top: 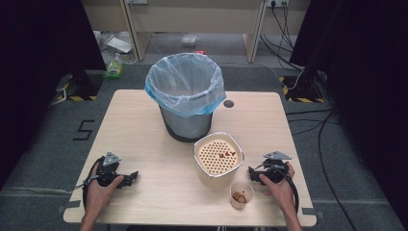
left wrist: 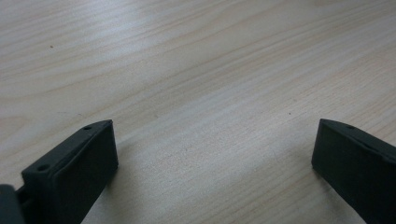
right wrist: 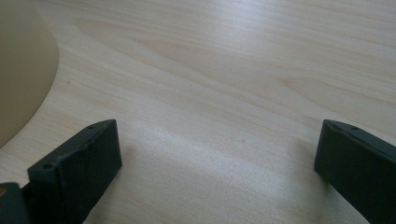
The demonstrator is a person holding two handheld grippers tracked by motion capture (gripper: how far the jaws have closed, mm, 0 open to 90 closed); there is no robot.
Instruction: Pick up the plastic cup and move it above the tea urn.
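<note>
Hand-held grippers rested low at the desk's (top: 144,120) near corners, left hand-held gripper (top: 130,177) and right hand-held gripper (top: 252,173) both spread and empty, seemingly waiting to begin. Nearest the right one stood the small cup (top: 240,195) by the near edge, just beside the perforated container (top: 218,159), the lined bin (top: 185,94) behind; bare desk lay open on the left.

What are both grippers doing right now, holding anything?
Left gripper: open, jaws wide apart over bare table, holding nothing.
Right gripper: open, holding nothing, beside the cream container.
</note>
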